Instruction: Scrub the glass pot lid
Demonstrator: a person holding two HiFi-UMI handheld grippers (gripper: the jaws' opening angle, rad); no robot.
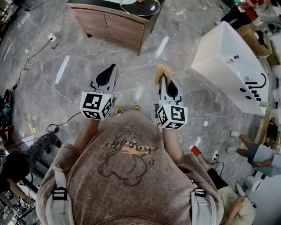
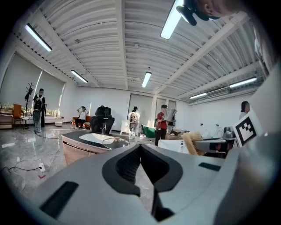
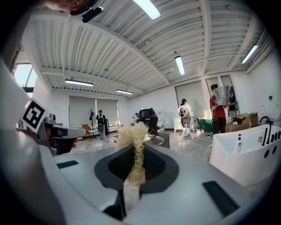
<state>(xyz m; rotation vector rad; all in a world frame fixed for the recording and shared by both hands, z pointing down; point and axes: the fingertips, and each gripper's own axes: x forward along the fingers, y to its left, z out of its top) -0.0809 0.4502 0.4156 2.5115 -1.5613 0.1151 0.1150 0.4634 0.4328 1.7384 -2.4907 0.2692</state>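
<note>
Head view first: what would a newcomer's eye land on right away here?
First comes the straw-coloured fibre scrubber clamped in the right gripper, sticking out past its tips, mid-frame over the grey floor. The left gripper beside it is shut and empty. Ahead, at the top edge, what looks like the glass lid lies on a dark-topped wooden cabinet.

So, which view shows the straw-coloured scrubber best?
The right gripper view: the scrubber is central, pinched in the jaws of the right gripper. The head view shows only its tuft past the tip; the left gripper view, a small piece at the side.
</note>
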